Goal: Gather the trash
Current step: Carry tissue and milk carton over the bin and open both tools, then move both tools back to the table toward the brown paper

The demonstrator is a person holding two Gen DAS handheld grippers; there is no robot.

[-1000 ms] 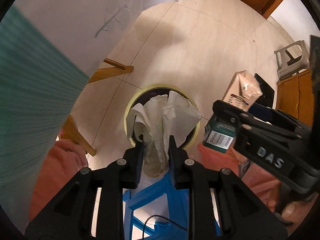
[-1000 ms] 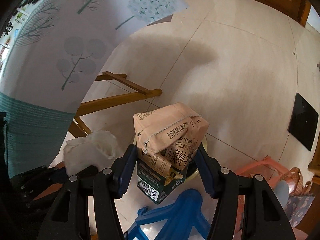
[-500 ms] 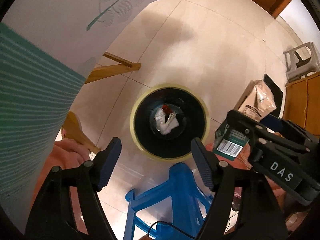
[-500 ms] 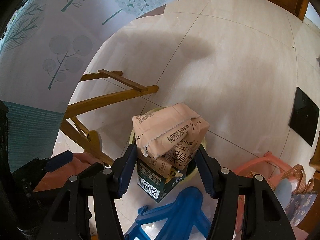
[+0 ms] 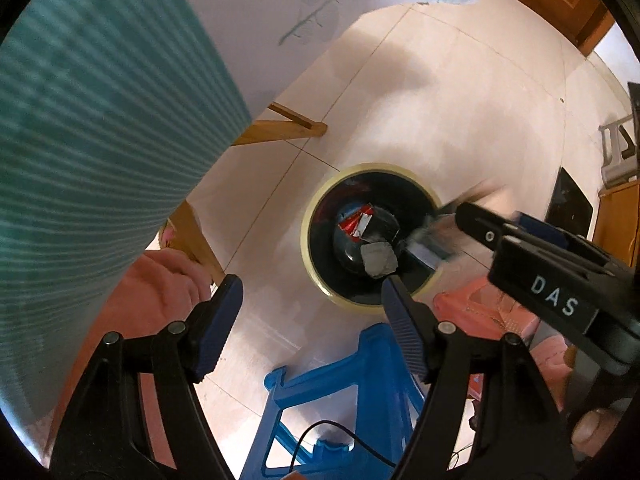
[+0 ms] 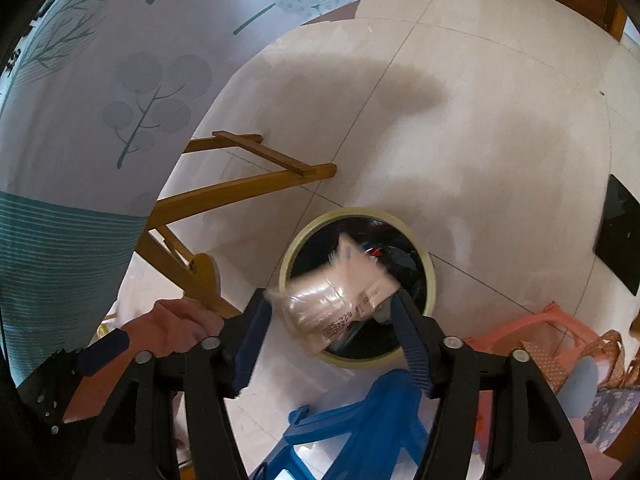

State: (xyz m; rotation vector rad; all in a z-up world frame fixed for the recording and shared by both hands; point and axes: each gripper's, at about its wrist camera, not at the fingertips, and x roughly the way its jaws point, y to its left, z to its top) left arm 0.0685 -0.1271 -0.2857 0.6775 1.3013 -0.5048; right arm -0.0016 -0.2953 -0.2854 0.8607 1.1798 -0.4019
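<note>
Where the right gripper (image 6: 330, 316) clamped the carton (image 6: 340, 300) half a second ago, its jaws have just widened; the blurred carton drops over the bin (image 6: 430, 272). Left gripper (image 5: 312, 300) gapes empty.

Left gripper (image 5: 310, 300) released tissue (image 5: 378, 259) into bin (image 5: 316, 208); right gripper (image 6: 332, 314) just opening, carton (image 6: 336, 300) dropping free.
</note>
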